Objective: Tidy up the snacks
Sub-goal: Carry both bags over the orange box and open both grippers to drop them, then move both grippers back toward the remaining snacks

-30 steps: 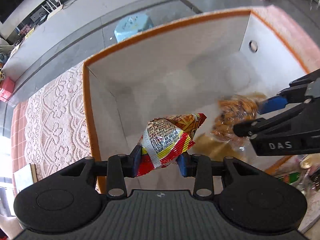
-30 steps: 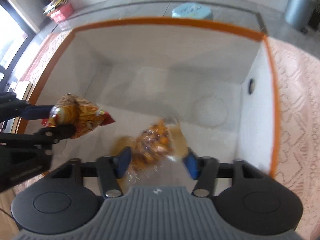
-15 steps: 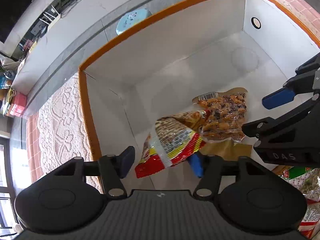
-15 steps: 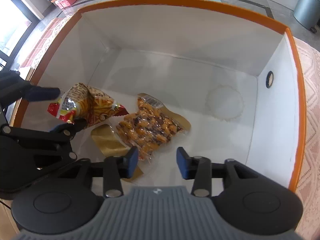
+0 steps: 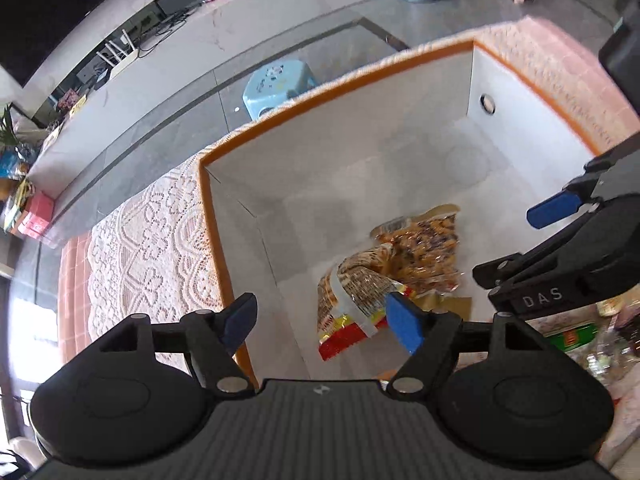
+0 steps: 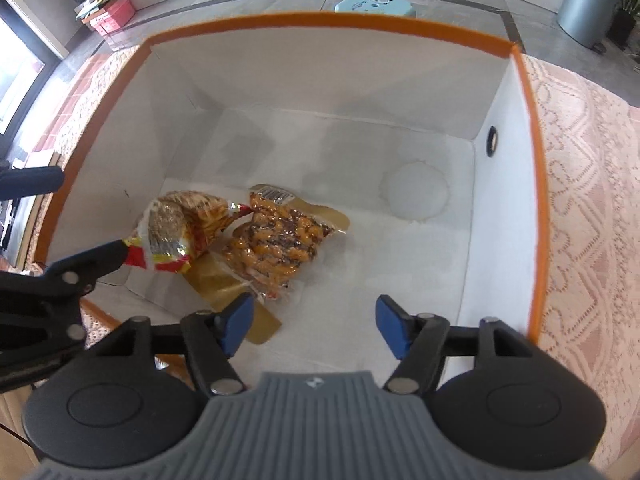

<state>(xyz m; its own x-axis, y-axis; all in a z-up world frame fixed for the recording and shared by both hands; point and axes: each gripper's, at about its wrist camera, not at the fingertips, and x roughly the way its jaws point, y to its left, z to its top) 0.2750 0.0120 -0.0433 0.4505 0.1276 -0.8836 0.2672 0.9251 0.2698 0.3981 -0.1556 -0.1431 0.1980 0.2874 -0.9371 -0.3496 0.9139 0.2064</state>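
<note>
Lace cloth is surrounding the box [image 6: 536,184]; both snack packets [image 6: 276,240], light and crinkly, are lying inside, left gripper [image 5: 320,320] and right gripper [image 6: 312,324] gaping empty.

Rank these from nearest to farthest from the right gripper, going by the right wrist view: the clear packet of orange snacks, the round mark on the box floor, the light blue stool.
From the right gripper:
1. Clear packet of orange snacks, on the box floor just ahead, slightly left.
2. Round mark, farther in on the box floor, ahead and right.
3. Light blue stool, outside, beyond the box's far wall.
</note>
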